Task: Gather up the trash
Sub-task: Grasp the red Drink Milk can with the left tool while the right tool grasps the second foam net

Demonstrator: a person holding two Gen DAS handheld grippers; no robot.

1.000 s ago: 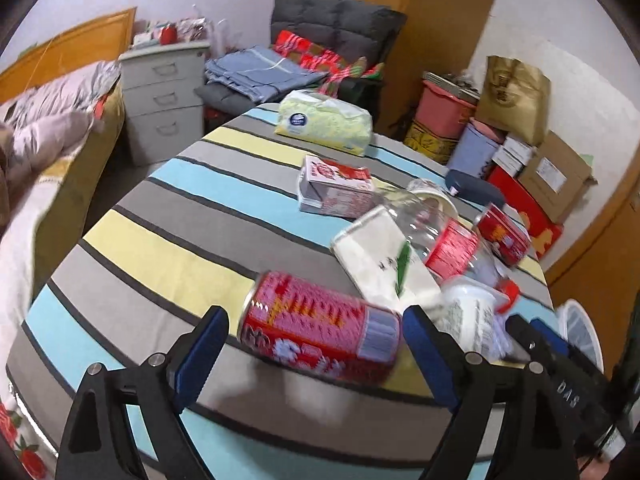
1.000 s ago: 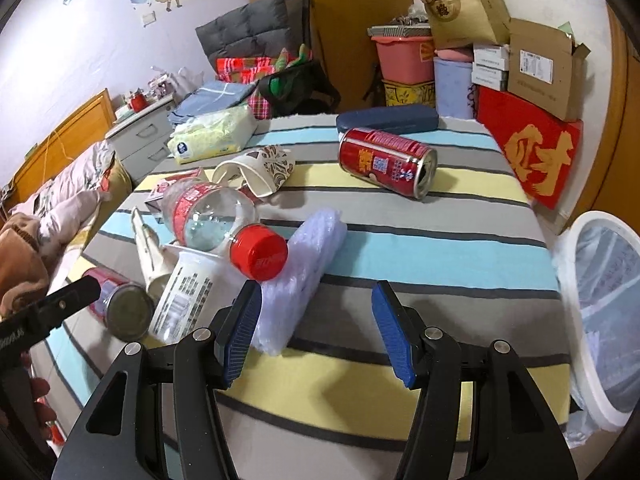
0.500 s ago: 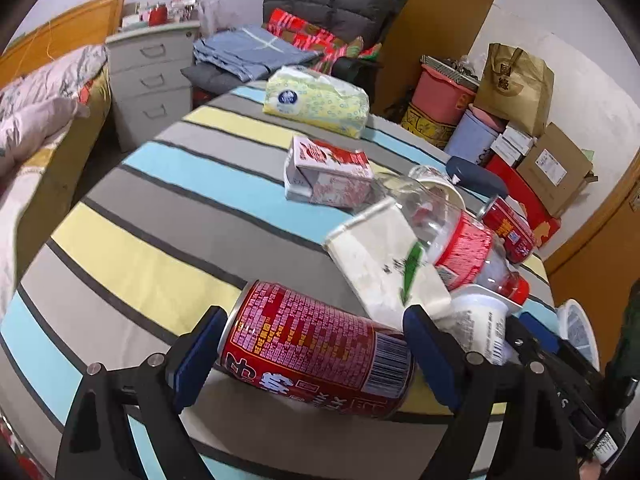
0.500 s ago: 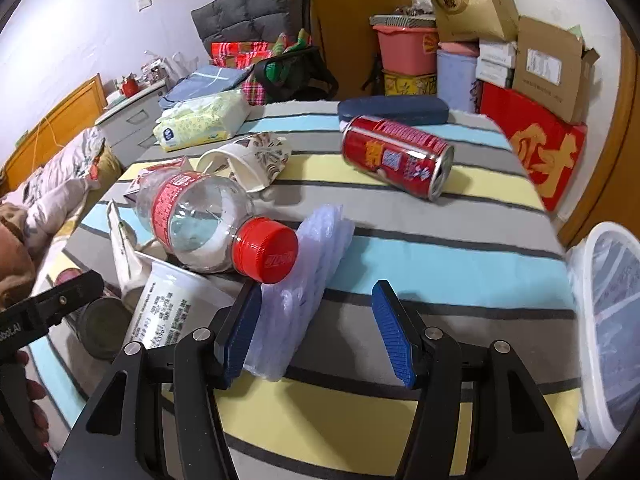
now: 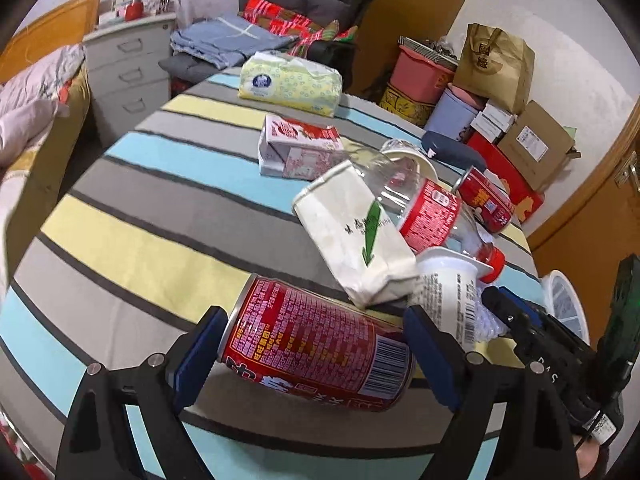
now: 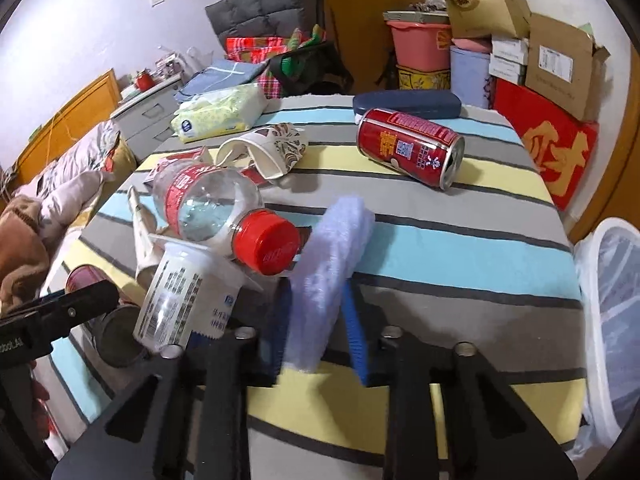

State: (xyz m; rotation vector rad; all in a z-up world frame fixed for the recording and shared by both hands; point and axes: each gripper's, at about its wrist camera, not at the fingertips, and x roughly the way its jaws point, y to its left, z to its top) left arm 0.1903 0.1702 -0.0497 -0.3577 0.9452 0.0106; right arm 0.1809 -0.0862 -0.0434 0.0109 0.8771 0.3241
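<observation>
Left gripper (image 5: 314, 346) spread wide around a red can (image 5: 316, 342) lying sideways on the striped tablecloth (image 5: 160, 208). Right gripper (image 6: 316, 322) clamped on a pale crumpled wrapper (image 6: 328, 276). Beyond: capped bottle (image 6: 212, 208), second can (image 6: 412, 146), white bin (image 6: 612, 320) at table's edge.
</observation>
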